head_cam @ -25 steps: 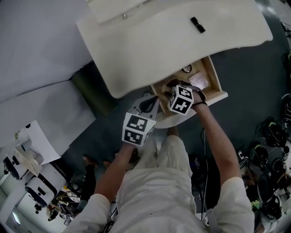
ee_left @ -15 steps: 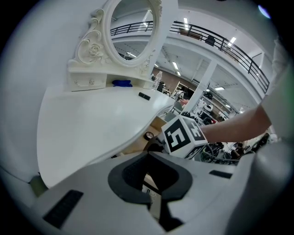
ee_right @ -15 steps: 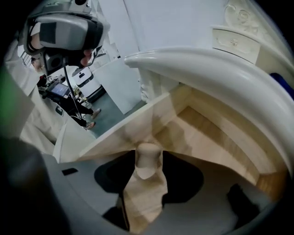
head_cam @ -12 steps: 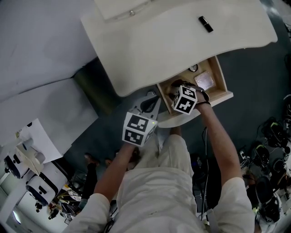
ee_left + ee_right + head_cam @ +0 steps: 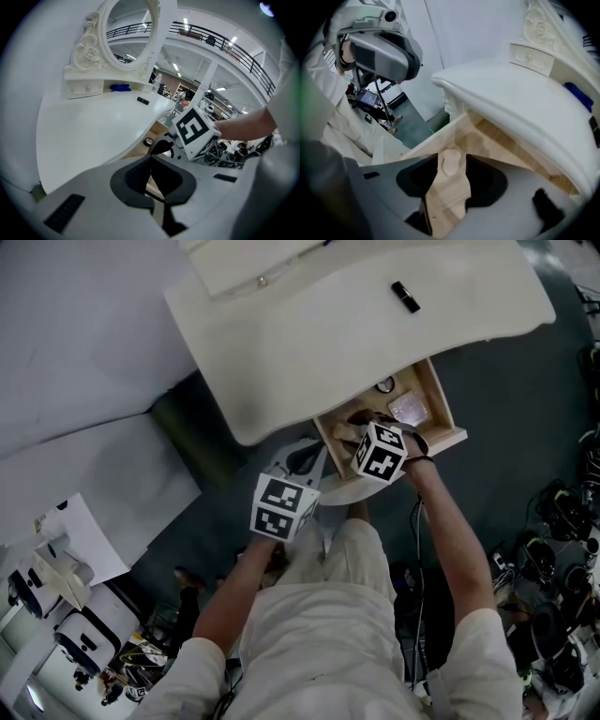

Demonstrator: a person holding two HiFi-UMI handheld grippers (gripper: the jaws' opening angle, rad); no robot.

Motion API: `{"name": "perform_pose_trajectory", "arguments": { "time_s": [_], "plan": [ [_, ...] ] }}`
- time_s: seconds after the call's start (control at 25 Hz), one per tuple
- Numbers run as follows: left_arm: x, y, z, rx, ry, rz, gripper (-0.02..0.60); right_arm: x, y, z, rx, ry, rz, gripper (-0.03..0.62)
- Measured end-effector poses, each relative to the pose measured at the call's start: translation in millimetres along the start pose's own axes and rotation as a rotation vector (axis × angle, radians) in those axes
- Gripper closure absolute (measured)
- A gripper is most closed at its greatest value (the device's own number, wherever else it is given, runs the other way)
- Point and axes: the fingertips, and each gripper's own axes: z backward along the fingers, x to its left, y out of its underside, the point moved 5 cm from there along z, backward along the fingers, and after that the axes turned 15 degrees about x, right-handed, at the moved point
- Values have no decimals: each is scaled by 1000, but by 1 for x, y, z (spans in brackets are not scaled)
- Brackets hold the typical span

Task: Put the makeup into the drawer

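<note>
Holding the right gripper (image 5: 452, 158) tip-down over the open drawer (image 5: 437, 390), pads wide apart after just opening them, gripping nothing. Just past its tips, in line with the gap between them: the beige puff (image 5: 450, 165), flat on the drawer floor, clear of both pads. Further out beyond that gripper, toward the drawer's far end: a square compact (image 5: 409, 409) and a small ring (image 5: 385, 384), both inside too. Well beyond it, up on the table (image 5: 309, 343): a black lipstick (image 5: 405, 296), not yet put away.

Holding the left gripper (image 5: 151, 168) just beside the right one, outside the drawer at the table's edge, pads pressed together with nothing between. Ahead of it and higher up: the oval mirror (image 5: 129, 33).

Against a second ago: same place for the left gripper, same closed pads. Right gripper over the same end of the drawer, but a pale bit of the puff now showing beside its tips from the head view, where the gripper covered that spot before. Lipstick unmoved.
</note>
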Motion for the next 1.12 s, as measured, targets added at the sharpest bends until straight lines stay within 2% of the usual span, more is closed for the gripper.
{"name": "perform_pose_trajectory", "arguments": {
  "time_s": [0.16,0.32,0.44,0.6,0.68,0.8,0.96,1.12],
  "plan": [
    [-12,-9,7,-8,-8,-16,572,4,5,41,-74,59,-24,404],
    [-27,-18,12,-47,-7,-21,572,2,10,94,-239,179,-149,418],
    [-42,-21,13,-52,0,-23,572,4,19,139,-418,232,-306,435],
    [-61,-27,21,-64,6,-17,572,21,46,189,-687,240,-591,477],
    [-73,-30,27,-71,11,-21,572,34,65,204,-779,239,-716,504],
    [-91,-37,36,-81,15,-40,572,50,94,219,-872,272,-847,548],
    [-108,-46,44,-111,13,-43,572,67,117,236,-968,327,-908,580],
    [-128,-55,43,-127,22,-37,572,74,128,243,-989,310,-899,580]
  ]
}}
